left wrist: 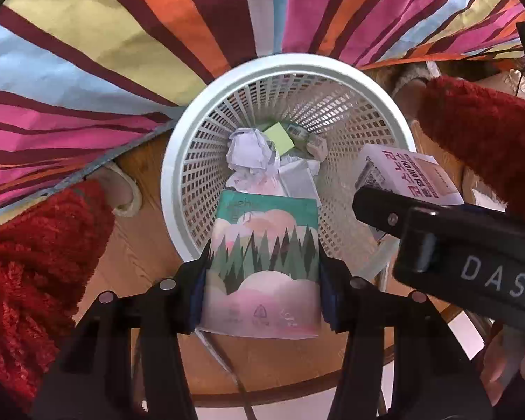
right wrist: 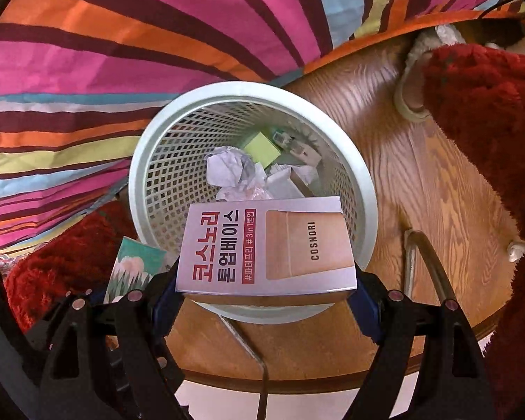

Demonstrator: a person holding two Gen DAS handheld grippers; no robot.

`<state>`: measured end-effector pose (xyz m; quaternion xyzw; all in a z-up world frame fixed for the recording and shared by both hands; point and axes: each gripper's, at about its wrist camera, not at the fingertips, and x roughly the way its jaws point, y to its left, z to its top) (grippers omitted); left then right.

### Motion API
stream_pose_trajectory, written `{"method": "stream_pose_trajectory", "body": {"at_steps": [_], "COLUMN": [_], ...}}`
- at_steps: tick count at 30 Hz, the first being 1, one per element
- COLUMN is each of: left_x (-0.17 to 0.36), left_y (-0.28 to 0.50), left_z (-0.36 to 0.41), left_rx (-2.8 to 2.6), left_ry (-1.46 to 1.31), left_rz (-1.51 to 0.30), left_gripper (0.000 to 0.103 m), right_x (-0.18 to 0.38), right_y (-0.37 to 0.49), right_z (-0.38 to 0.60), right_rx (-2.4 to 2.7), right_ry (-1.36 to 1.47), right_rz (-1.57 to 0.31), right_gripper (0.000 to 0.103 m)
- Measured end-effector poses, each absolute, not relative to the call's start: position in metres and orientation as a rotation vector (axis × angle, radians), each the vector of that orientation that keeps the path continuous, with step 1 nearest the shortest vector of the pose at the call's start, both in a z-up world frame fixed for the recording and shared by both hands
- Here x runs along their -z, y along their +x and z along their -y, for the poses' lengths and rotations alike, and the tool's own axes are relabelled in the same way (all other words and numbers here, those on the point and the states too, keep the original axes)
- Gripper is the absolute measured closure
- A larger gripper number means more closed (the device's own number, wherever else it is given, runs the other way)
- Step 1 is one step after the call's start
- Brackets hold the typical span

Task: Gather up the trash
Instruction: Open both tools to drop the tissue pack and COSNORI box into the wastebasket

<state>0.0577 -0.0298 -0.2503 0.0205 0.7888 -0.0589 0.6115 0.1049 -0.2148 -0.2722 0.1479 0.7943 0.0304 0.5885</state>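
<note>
Both grippers hang over a white mesh bin, each with a box in its jaws. The left gripper is clamped on a forest box, pink and green with pine trees printed on it, its top end poking over the bin's near rim. The right gripper pinches a Cosnori box, white and tan with red Korean lettering, also over the near rim. Inside the bin sit crumpled paper, a lime-green sticky pad and some more small packaging. The bin stands on a wood floor, right against a striped cloth. Fuzzy red sleeves show at both sides.
</note>
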Motion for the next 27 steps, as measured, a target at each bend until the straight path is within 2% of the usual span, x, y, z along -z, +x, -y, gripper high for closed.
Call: {"method": "stream_pose_trajectory", "body": {"at_steps": [10,11,13,14,15,27], "left_x": [0.268,0.270,0.273,0.274,0.275,0.260], "left_y": [0.058,0.058,0.057,0.056,0.056,0.057], "left_z": [0.030,0.030,0.030,0.030,0.029,0.021], "left_rx": [0.131,0.131,0.121,0.114,0.109,0.081], "left_ry": [0.028,0.023,0.031,0.035,0.032,0.019], "left_rz": [-1.893,-1.904,-1.919,-1.923,-1.923,-1.866], "left_gripper": [0.050,0.047,0.026,0.023,0.022,0.022], "right_x": [0.288,0.289,0.291,0.291,0.290,0.271], "right_y": [0.104,0.104,0.104,0.104,0.104,0.109], "right_z": [0.207,0.207,0.205,0.204,0.203,0.214], "right_rx": [-0.106,-0.115,-0.127,-0.124,-0.119,-0.064], "right_ry": [0.334,0.339,0.338,0.332,0.323,0.352], "right_rz": [-1.901,-1.907,-1.917,-1.916,-1.909,-1.803], "right_gripper": [0.026,0.025,0.025,0.019,0.008,0.008]}}
